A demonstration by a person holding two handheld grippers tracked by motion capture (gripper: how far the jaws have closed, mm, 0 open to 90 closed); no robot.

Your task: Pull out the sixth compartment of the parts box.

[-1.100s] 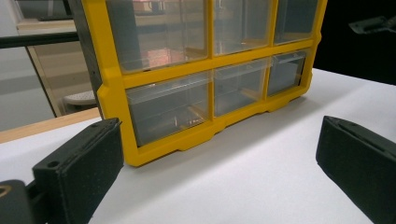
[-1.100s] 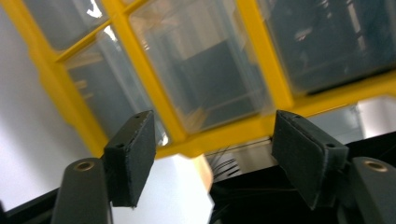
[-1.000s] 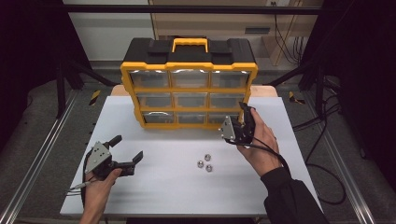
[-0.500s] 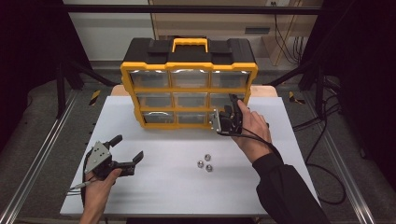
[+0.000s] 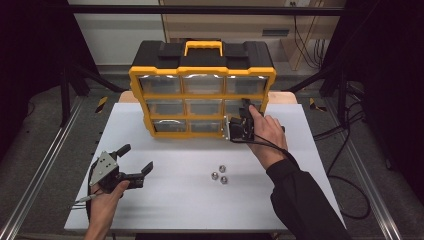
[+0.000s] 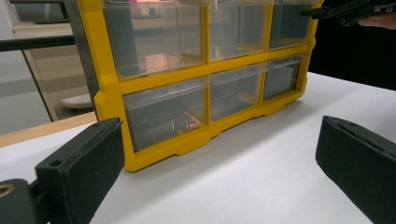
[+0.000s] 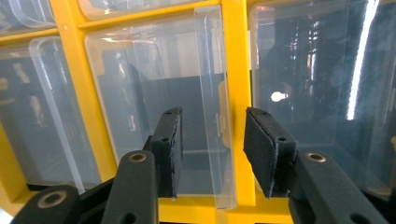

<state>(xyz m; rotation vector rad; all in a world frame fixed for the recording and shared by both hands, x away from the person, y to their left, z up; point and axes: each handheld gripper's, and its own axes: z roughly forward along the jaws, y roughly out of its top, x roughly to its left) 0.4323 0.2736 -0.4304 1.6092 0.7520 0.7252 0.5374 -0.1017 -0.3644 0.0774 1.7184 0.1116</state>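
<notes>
While its jaws have just been closing, the right gripper (image 5: 239,126) straddles a clear drawer's (image 7: 154,112) edge in the organizer (image 5: 202,95) at the table's (image 5: 310,165) far side, pads not yet pressing. The left gripper (image 5: 136,162) rests spread wide and empty at near left, open tabletop around it, and three nuts (image 5: 219,174) lie apart at near middle.

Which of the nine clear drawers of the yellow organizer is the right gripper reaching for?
The bottom-right drawer. The right gripper is at its front, jaws closing around its clear pull tab without pressing yet; the other eight drawers have no gripper near them.

Drawer handle (image 7: 215,126) between closing jaws
</notes>
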